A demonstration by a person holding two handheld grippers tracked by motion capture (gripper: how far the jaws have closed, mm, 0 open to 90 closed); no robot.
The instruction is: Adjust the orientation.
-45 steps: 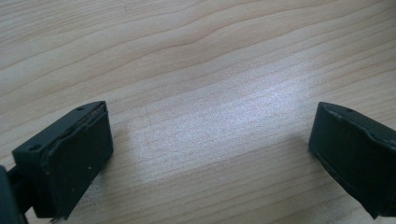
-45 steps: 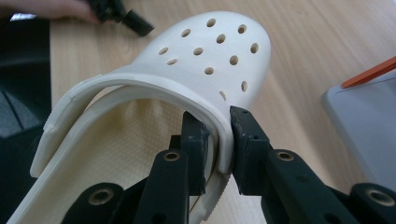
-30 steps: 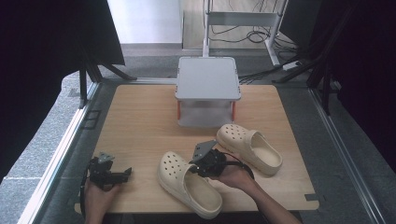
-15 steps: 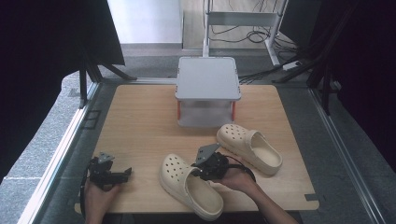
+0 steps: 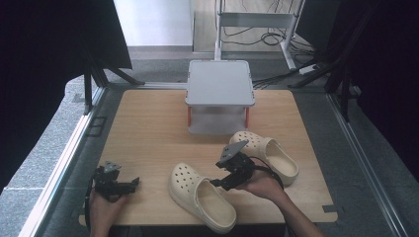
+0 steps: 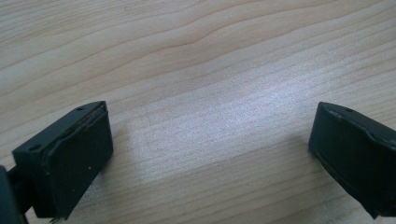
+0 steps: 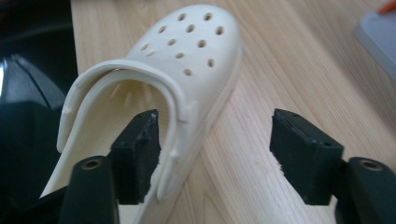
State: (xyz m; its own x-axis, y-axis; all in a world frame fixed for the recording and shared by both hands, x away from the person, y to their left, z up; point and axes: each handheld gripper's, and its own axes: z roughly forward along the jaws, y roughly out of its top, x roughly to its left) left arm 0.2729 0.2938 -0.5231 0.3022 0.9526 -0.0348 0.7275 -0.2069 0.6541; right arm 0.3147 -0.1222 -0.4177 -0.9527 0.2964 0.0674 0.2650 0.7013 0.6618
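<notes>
Cream-coloured foam clogs lie on the wooden table in the high view: the near clog sits at the front edge, toe toward the back left, and the far clog lies to its right, just in front of the grey box. The right tongs hover between the two clogs, close to the near clog's inner side. The left tongs rest at the front left corner, well apart from both clogs.

Left gripper view: the left tongs stand wide apart over bare wood, nothing between them.

Right gripper view: the right tongs have just been opening; their jaws are apart, one against the clog's heel strap, the other over bare table, so the clog's side wall is between them, unclamped.
</notes>
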